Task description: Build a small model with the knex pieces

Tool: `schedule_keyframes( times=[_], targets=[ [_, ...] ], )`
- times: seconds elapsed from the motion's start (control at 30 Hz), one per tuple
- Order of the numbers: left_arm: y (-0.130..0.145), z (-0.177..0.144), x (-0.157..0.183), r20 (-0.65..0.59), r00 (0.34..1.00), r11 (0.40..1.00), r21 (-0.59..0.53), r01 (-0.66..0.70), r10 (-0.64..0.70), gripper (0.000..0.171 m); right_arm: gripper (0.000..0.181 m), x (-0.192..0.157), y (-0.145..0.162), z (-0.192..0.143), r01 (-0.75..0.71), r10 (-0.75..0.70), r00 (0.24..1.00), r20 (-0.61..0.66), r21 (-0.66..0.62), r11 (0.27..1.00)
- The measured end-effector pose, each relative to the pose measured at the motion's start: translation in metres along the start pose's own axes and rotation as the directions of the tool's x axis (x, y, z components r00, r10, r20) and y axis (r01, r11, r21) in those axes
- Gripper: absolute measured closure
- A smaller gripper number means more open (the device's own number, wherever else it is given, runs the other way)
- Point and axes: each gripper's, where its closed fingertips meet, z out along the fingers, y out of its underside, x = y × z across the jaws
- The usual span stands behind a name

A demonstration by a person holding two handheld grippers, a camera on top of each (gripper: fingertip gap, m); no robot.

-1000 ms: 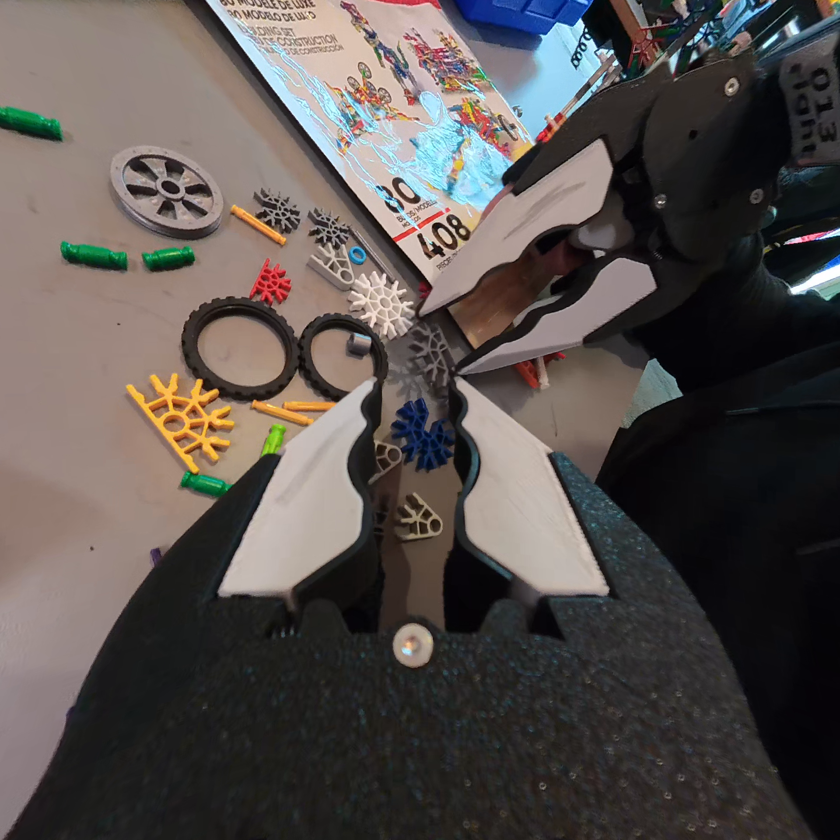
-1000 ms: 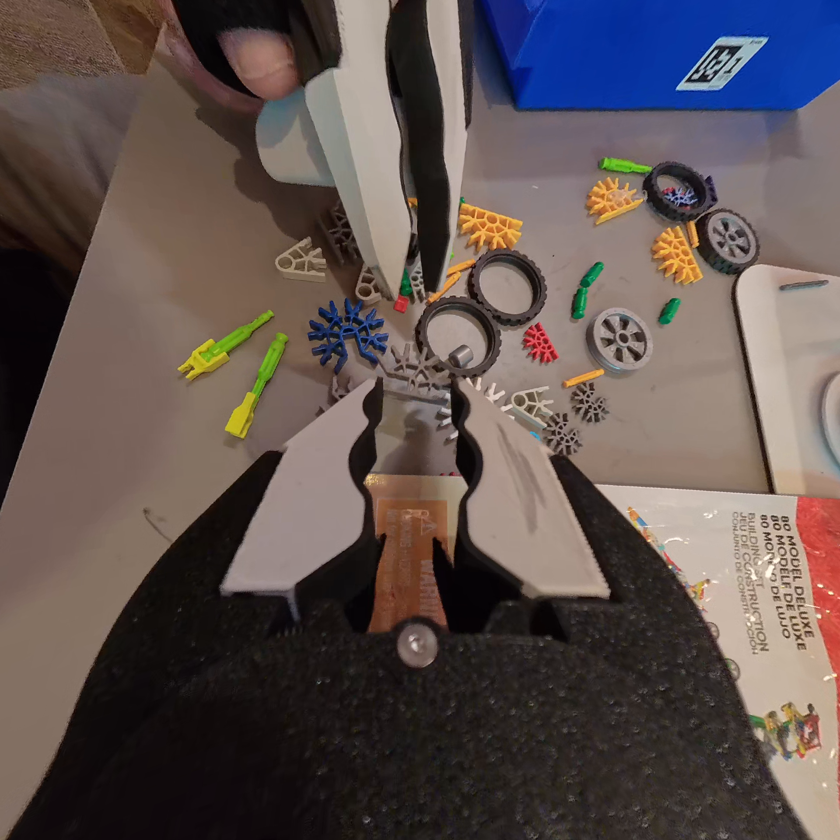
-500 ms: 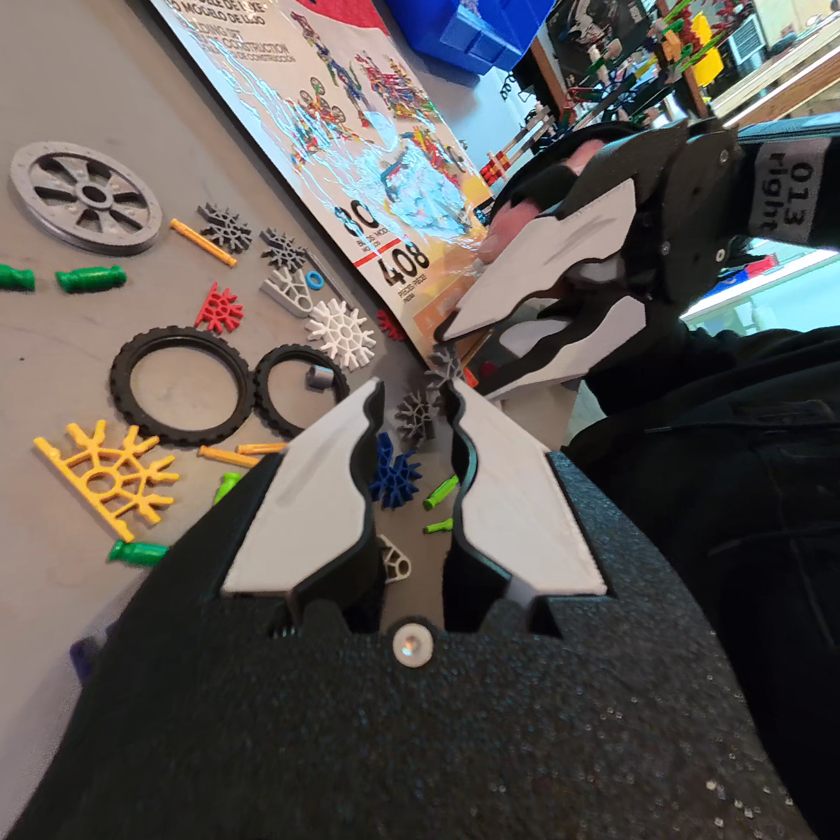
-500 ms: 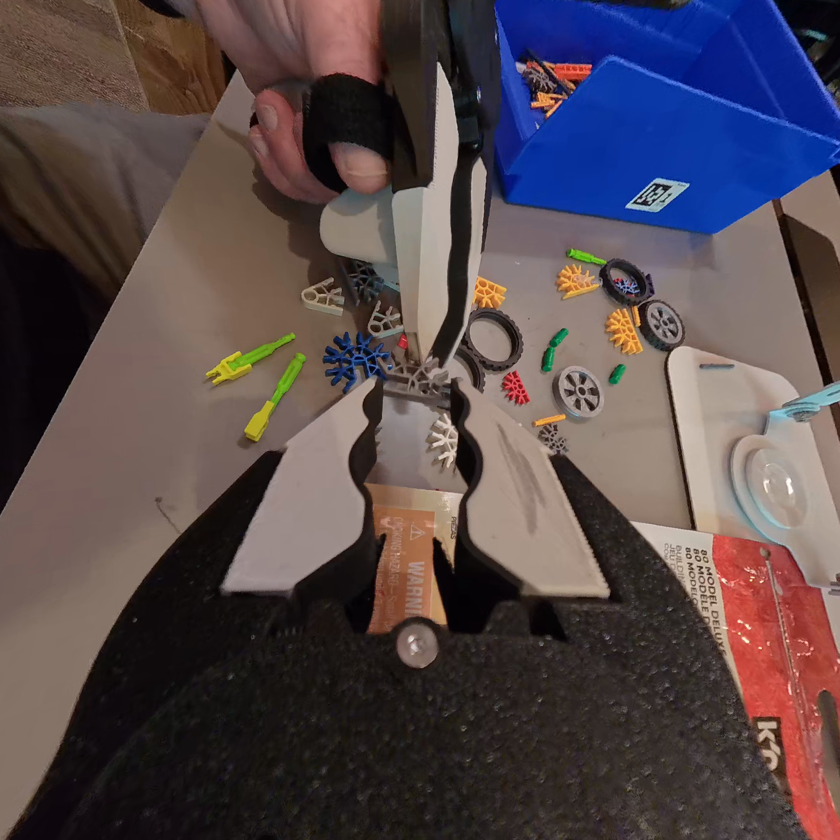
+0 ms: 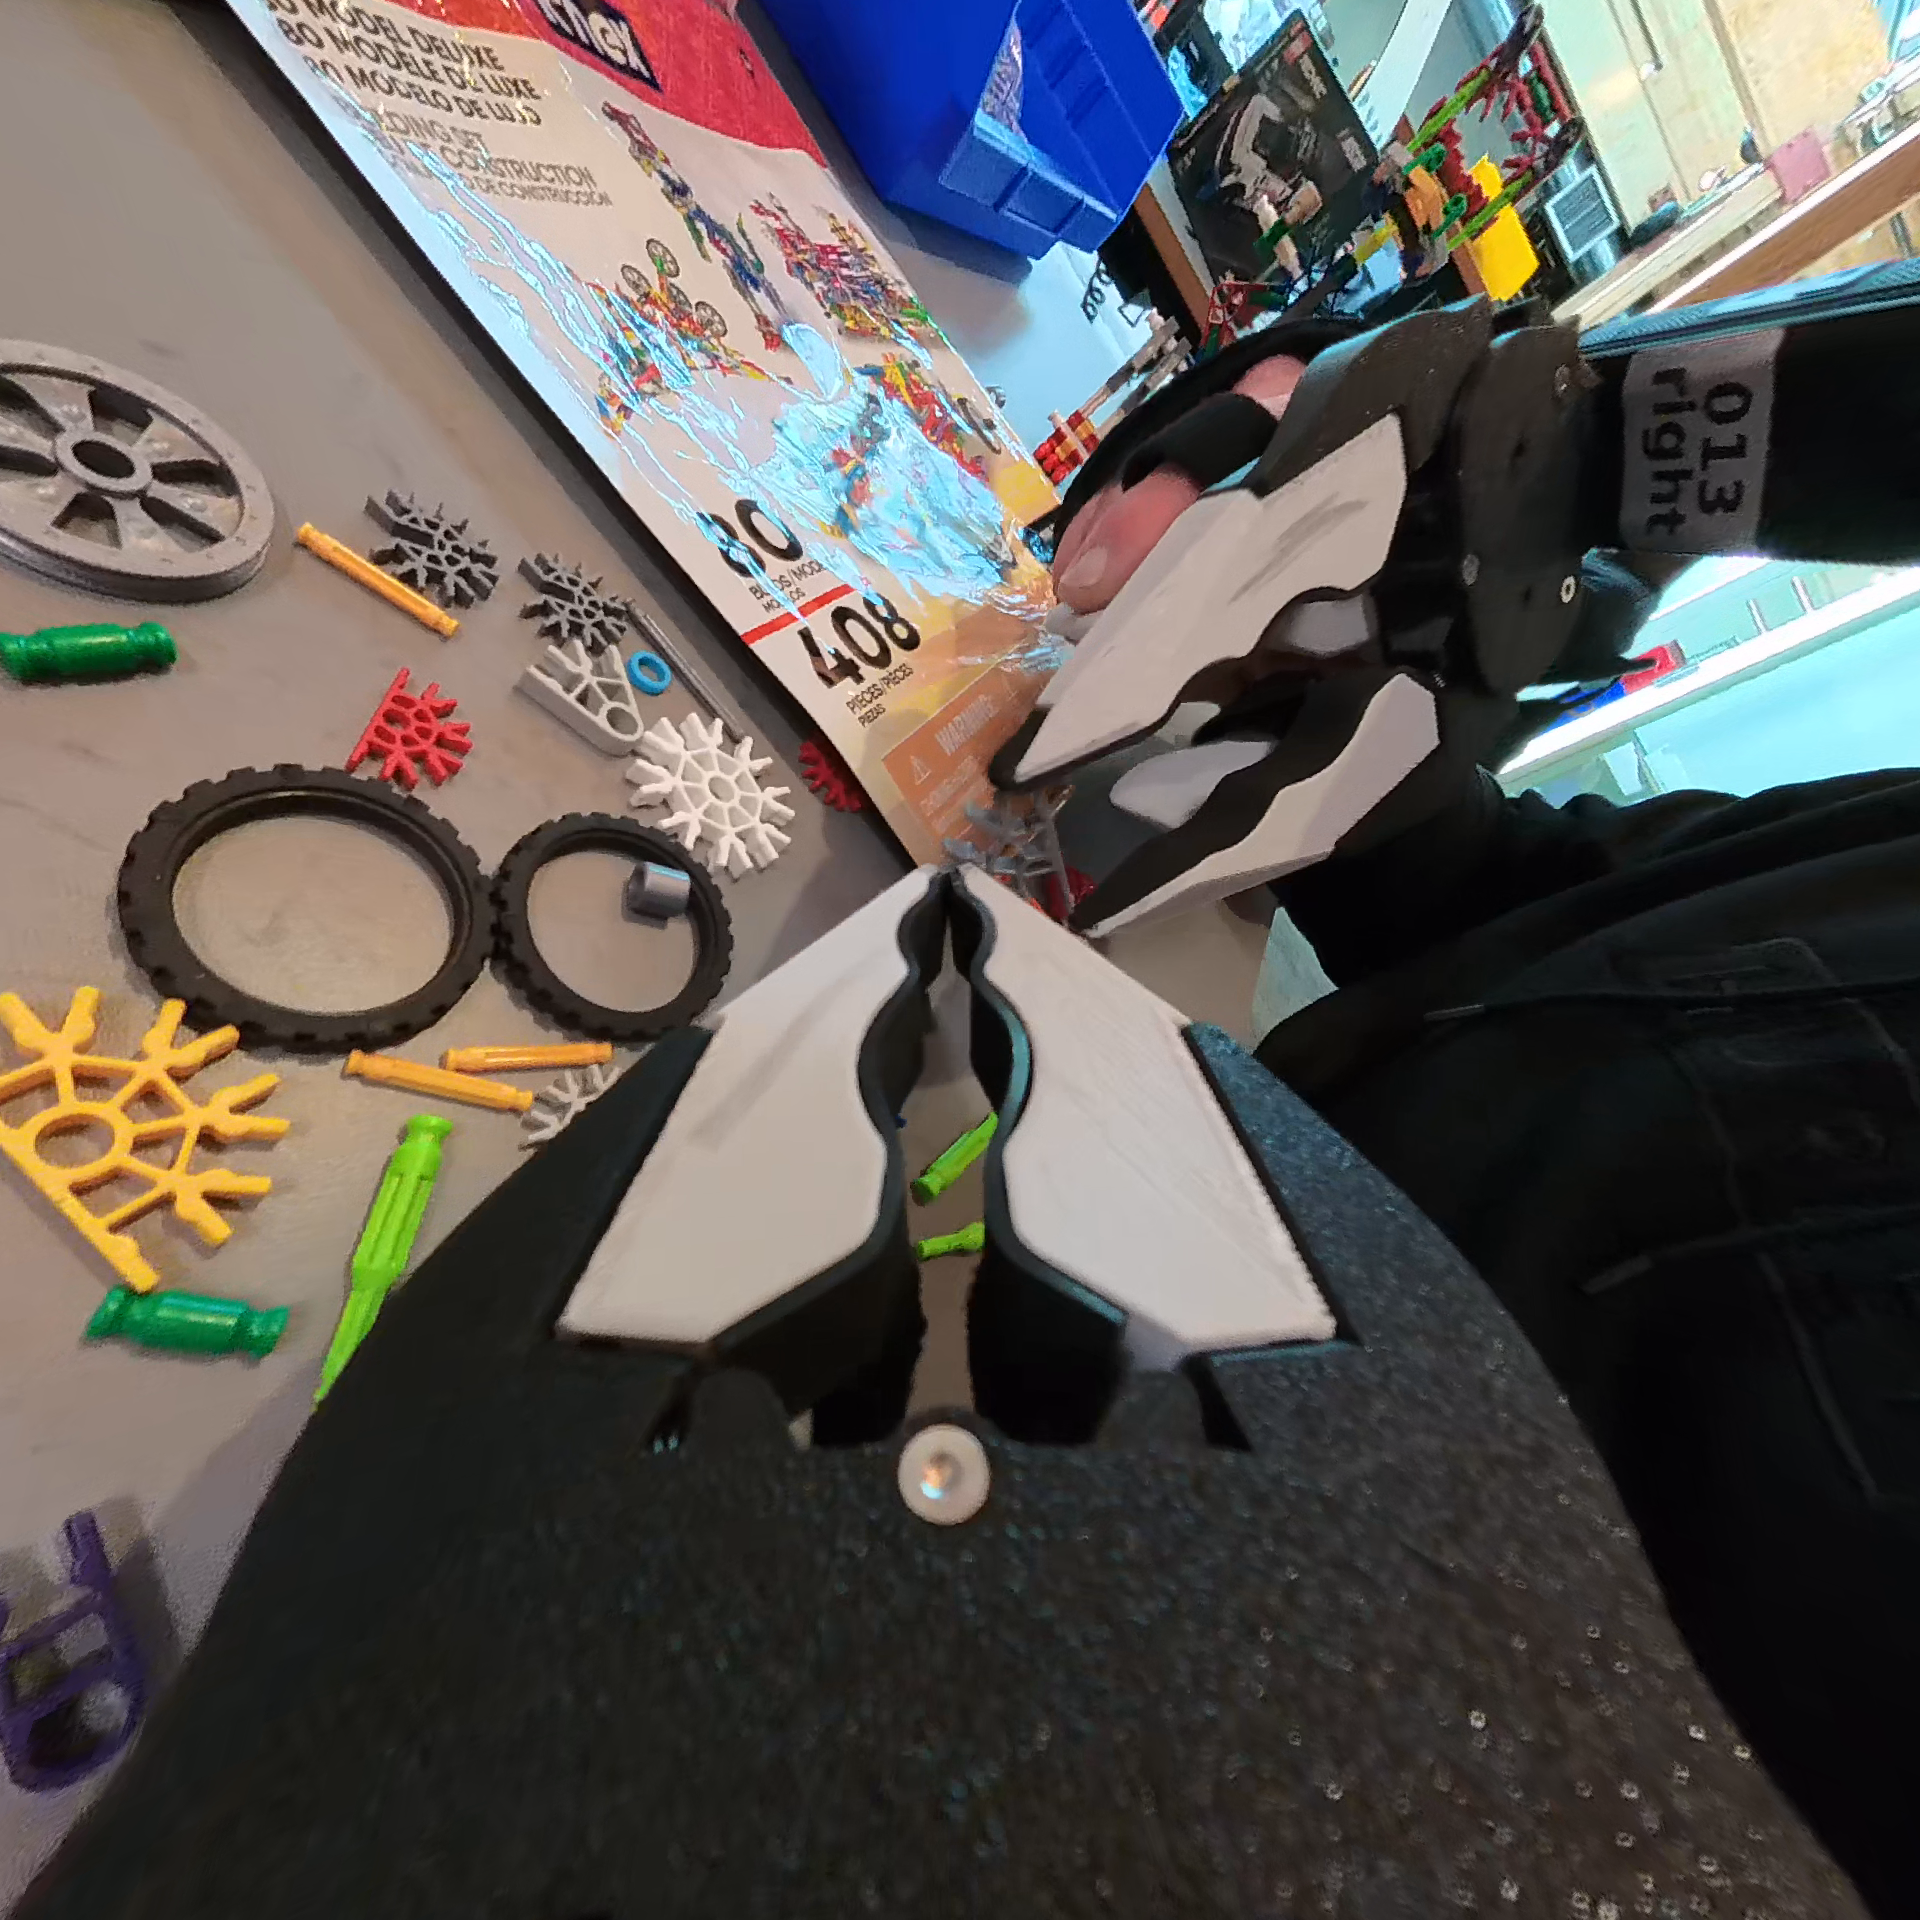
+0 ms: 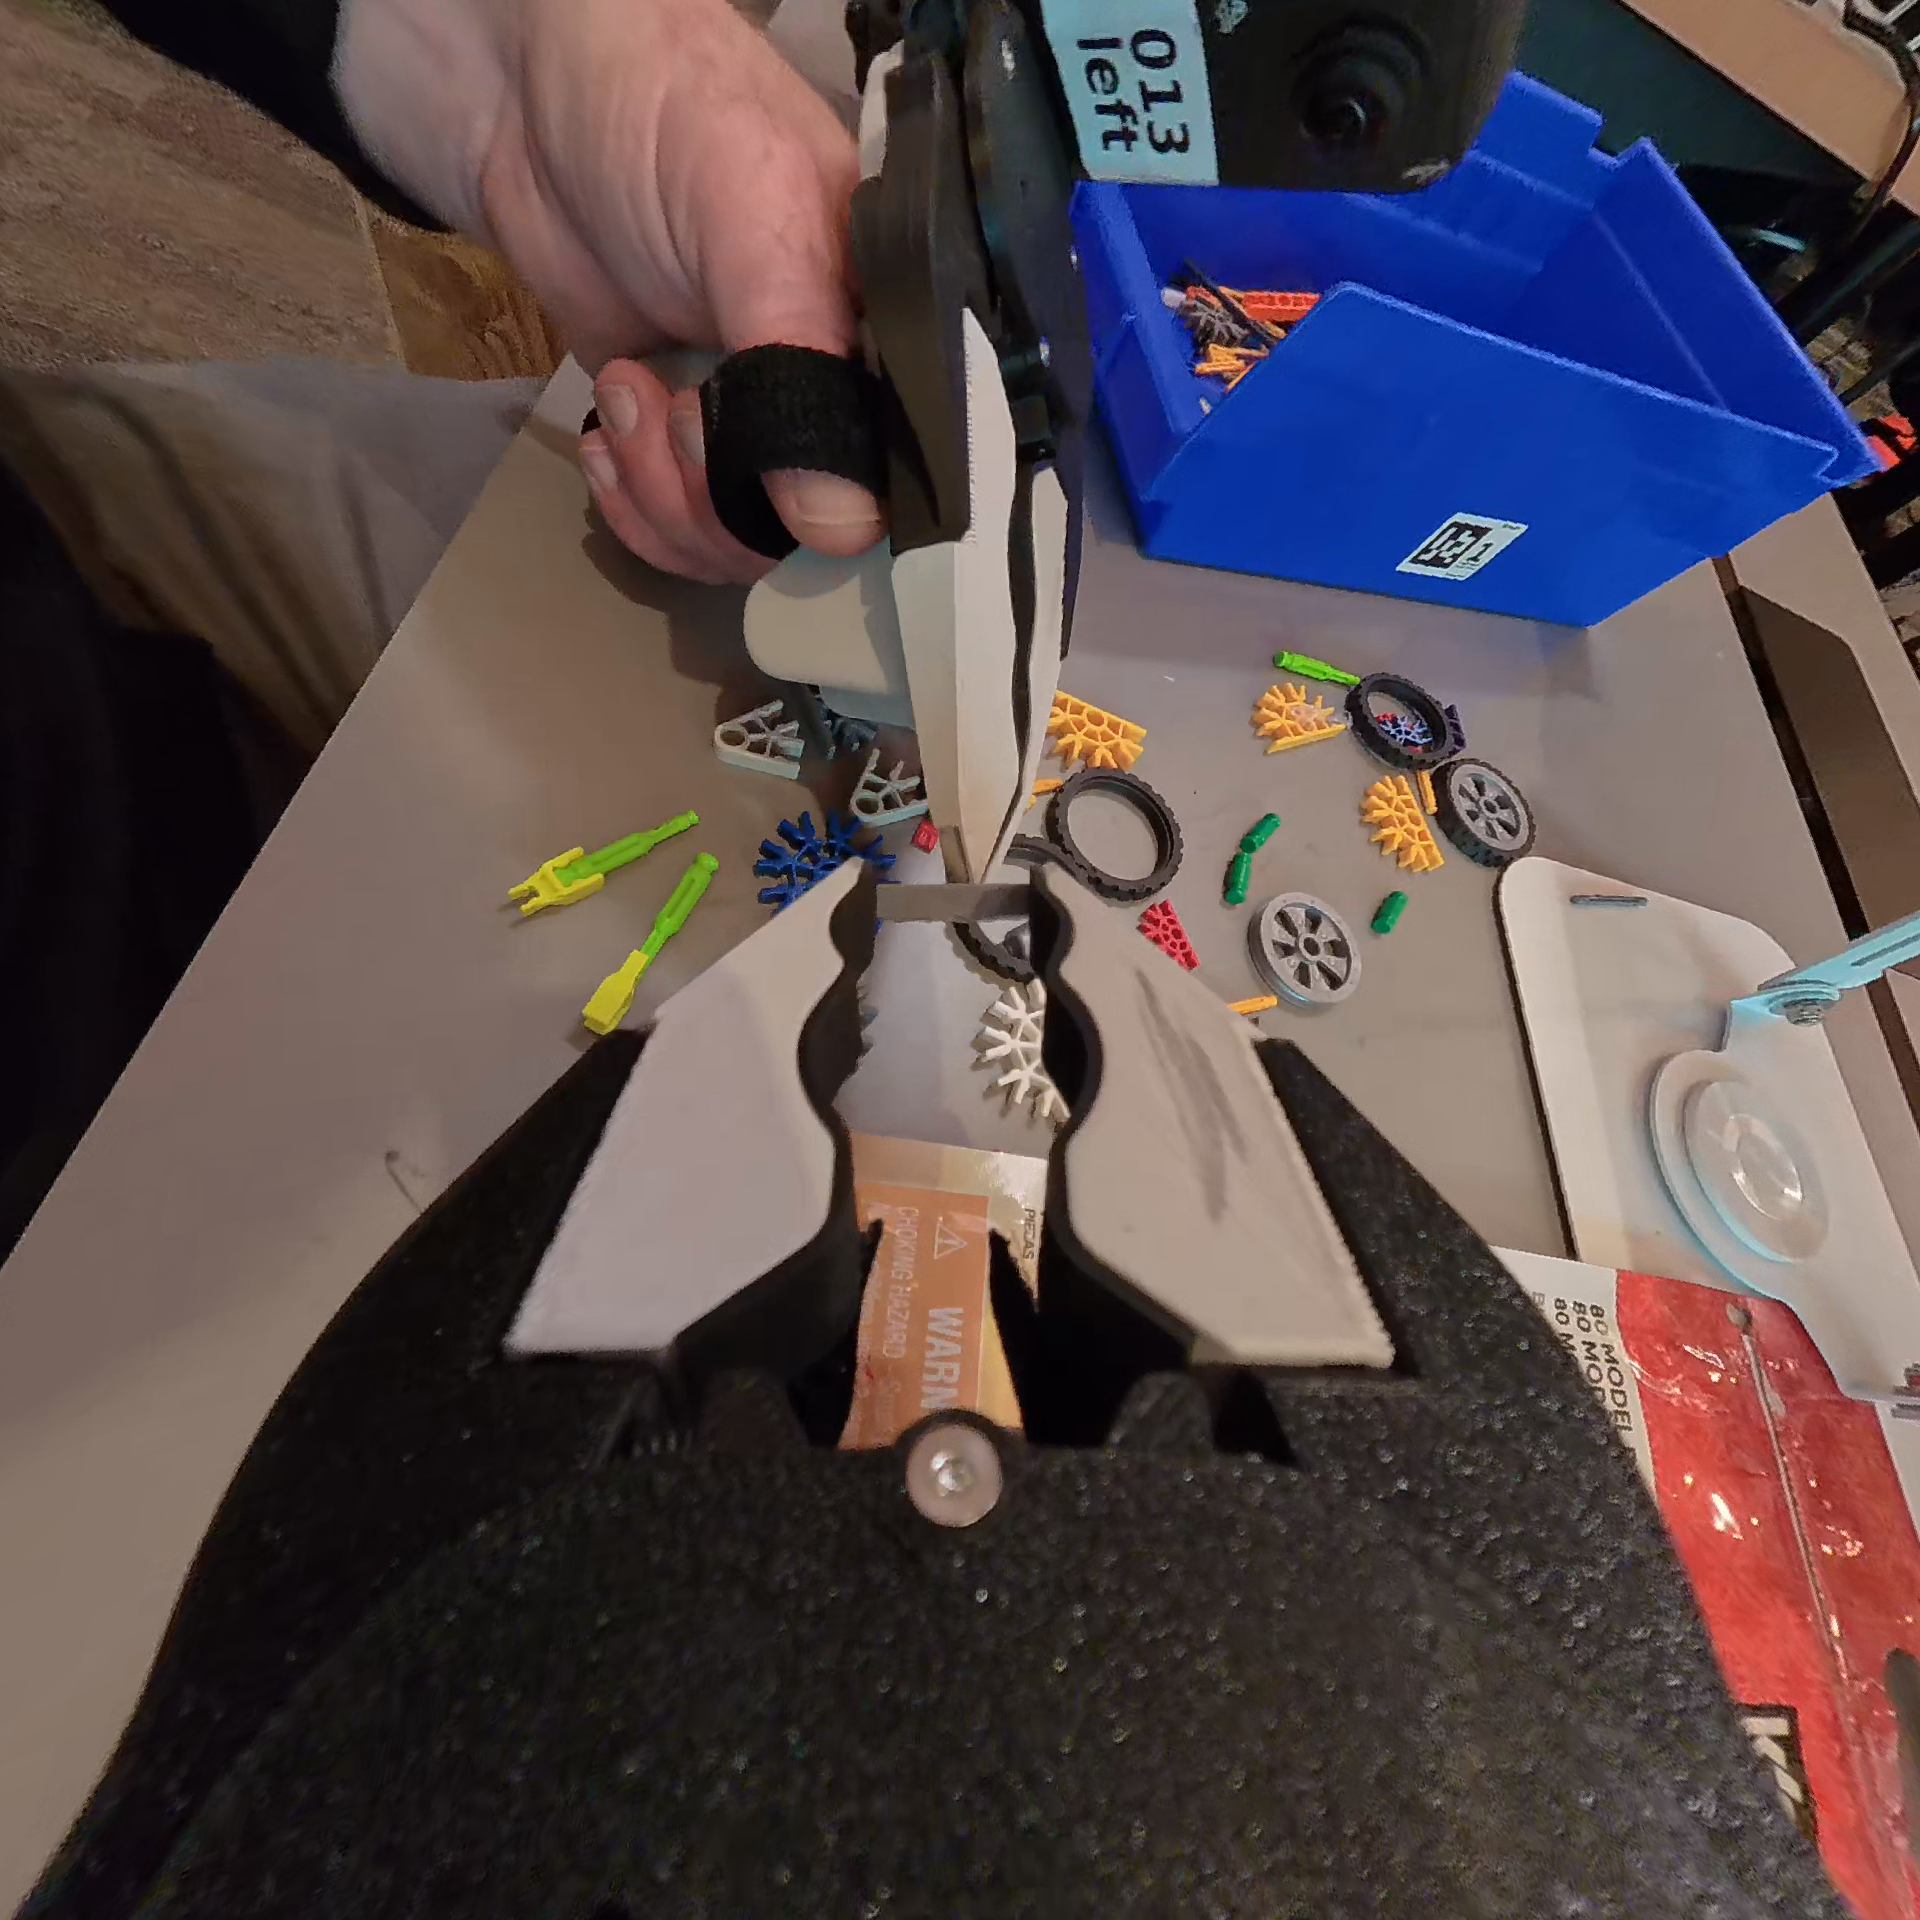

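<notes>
The right tool (image 6: pixel 951 902) clamps a grey snowflake connector (image 6: pixel 951 902) edge-on, above the table (image 6: pixel 343 1039) near its left edge. The left tool (image 6: pixel 977 857), tips together, seems to pinch a small grey piece (image 6: pixel 954 854) against it. Black tyre rings (image 5: pixel 301 914), a blue bin (image 6: pixel 1455 457) and a printed box (image 5: pixel 727 312) crowd around.

Grey table (image 6: pixel 332 997): blue bin (image 6: pixel 1455 416) of parts, printed box (image 5: pixel 644 291), two black tyres (image 5: pixel 301 914) side by side, spoked wheel (image 5: pixel 104 468), white snowflake connector (image 5: pixel 712 792), yellow connector (image 5: pixel 114 1122), green rods (image 6: pixel 644 914), blue connector (image 6: pixel 805 852).
</notes>
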Motion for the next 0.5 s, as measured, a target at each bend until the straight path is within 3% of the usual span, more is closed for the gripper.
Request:
schedule_keyframes(
  times=[0.23, 0.33, 0.5],
  targets=[
    [-0.009, -0.003, 0.004, 0.003, 1.0, 0.997, 0.082, 0.007, -0.007, 0.171, 0.153, 0.008, -0.006, -0.004, -0.043, 0.045, 0.999, -0.029, 0.046, 0.998],
    [-0.008, -0.002, 0.007, -0.014, 1.0, 0.996, 0.092, 0.02, -0.019, 0.171, 0.166, 0.009, -0.008, -0.005, -0.068, 0.07, 0.997, -0.022, 0.069, 0.995],
    [-0.008, -0.008, -0.008, 0.064, 0.998, 0.995, 0.103, 0.001, -0.007, 0.171, 0.16, 0.014, 0.002, -0.009, -0.113, 0.113, 0.993, -0.011, 0.034, 0.993]
  ],
)
